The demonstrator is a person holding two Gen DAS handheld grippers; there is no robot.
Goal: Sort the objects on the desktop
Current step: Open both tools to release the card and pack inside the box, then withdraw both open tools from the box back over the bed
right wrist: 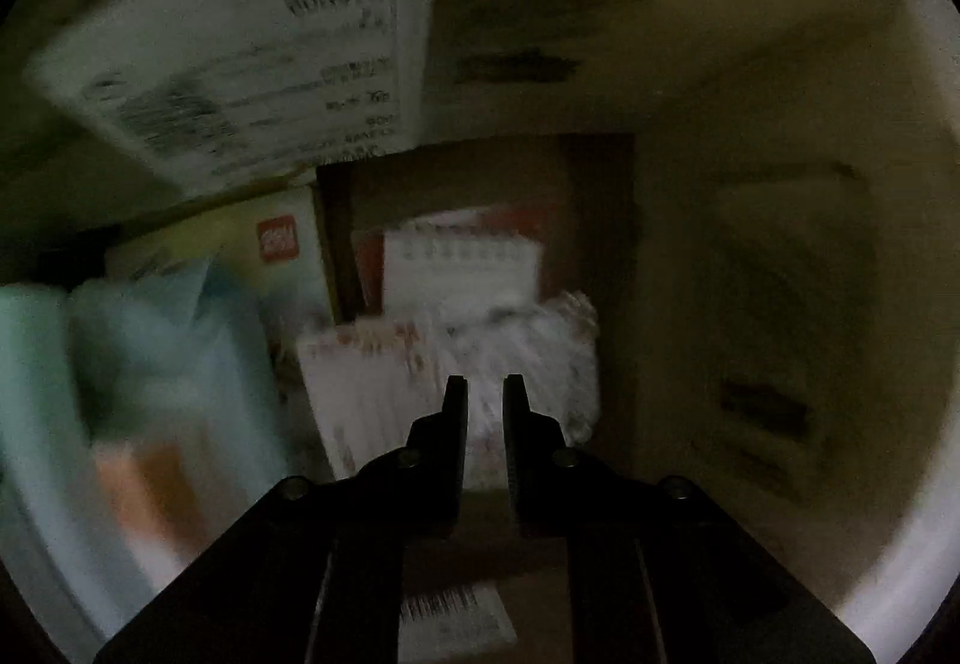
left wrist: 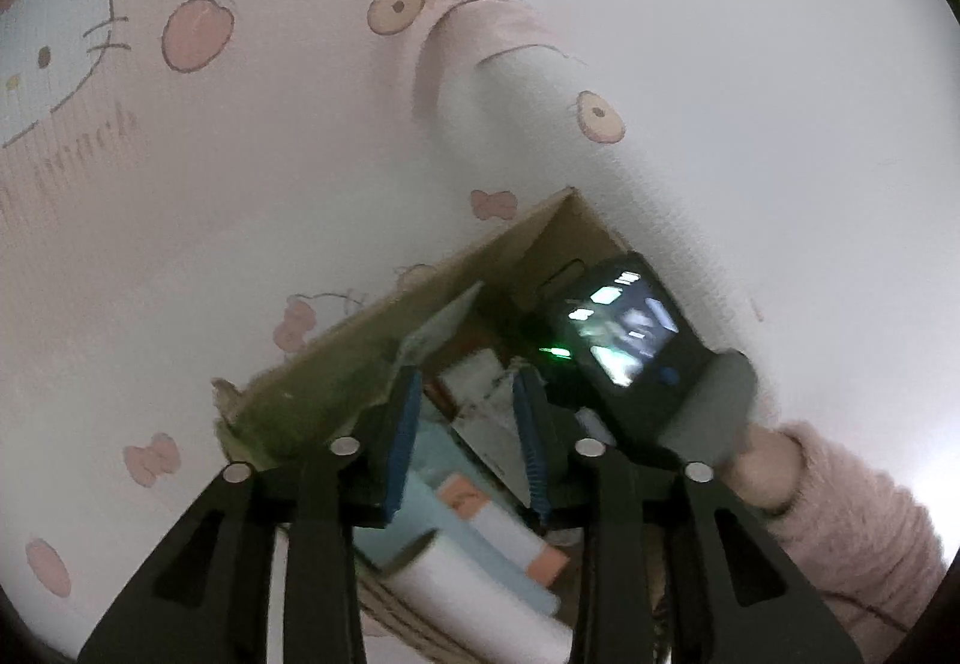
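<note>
Both grippers are seen over the cardboard box: the left gripper half open and empty, the right gripper nearly shut, seemingly empty above packets, so withdrawal for another item is called for.

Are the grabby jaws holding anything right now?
No. The left gripper is open and empty above the cardboard box; the right gripper is shut, empty, inside it.

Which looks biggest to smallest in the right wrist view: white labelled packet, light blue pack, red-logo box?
1. white labelled packet
2. light blue pack
3. red-logo box, partly hidden

The packet sits closer to the camera and the frame is blurred, so true sizes are unsure.
</note>
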